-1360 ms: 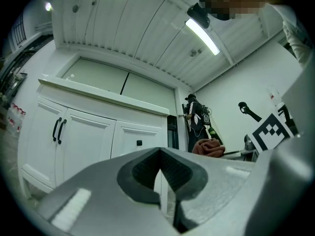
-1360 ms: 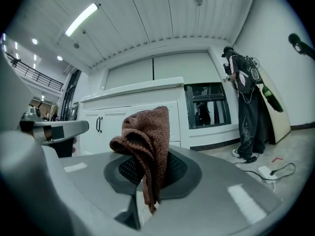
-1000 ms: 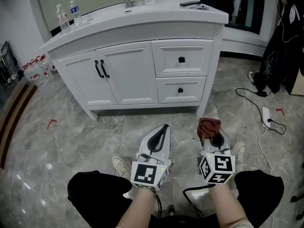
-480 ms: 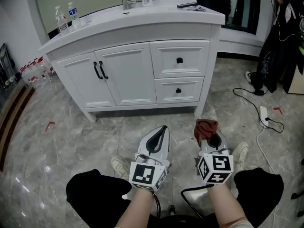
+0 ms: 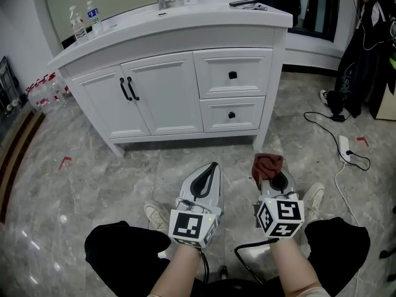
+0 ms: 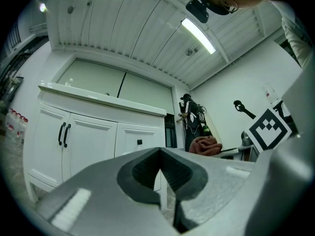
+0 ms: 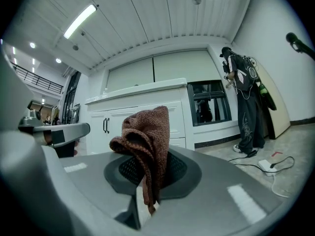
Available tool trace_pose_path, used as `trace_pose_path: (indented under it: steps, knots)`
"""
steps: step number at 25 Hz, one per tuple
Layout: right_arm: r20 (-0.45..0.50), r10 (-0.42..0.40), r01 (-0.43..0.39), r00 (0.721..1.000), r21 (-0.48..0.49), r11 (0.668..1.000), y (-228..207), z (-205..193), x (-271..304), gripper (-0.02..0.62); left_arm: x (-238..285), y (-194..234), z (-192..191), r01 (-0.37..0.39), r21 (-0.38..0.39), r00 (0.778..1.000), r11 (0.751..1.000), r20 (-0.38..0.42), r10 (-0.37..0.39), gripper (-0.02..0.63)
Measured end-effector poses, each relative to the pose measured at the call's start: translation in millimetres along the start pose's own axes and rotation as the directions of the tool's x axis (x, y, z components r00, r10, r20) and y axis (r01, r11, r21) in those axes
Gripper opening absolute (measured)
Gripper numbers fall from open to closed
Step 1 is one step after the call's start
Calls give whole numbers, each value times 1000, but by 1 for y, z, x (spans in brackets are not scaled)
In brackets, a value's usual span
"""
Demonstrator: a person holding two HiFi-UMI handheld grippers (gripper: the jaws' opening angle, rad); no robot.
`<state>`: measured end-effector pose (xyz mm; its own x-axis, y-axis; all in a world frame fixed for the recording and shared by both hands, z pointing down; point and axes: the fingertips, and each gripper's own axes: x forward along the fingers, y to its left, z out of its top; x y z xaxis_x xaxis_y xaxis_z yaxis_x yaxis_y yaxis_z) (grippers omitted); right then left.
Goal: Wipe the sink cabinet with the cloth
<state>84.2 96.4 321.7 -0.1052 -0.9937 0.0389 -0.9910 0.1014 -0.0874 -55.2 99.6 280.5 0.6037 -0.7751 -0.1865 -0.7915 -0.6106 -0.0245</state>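
The right gripper (image 5: 271, 177) has its jaws pressed together on a reddish-brown cloth (image 5: 267, 163), which bunches up above the jaw tips and hangs in a fold between them. The left gripper (image 5: 213, 167) sits beside it, jaws closed against each other with nothing between. Both are held low over the grey marbled floor (image 5: 93, 184), pointing toward the white sink cabinet (image 5: 164, 94) and well apart from it. Two water bottles (image 5: 83, 20) stand near the countertop's left end. A white power strip (image 5: 344, 148) lies on the floor at right.
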Motion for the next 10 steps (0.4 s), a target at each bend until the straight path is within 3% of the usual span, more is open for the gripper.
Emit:
trace_pose_path:
  steps: [10]
  knots:
    - [-15, 6, -6, 1000, 7, 1000, -3, -7, 2, 78, 6, -8, -12, 20, 1, 1000, 1000, -21, -20, 1]
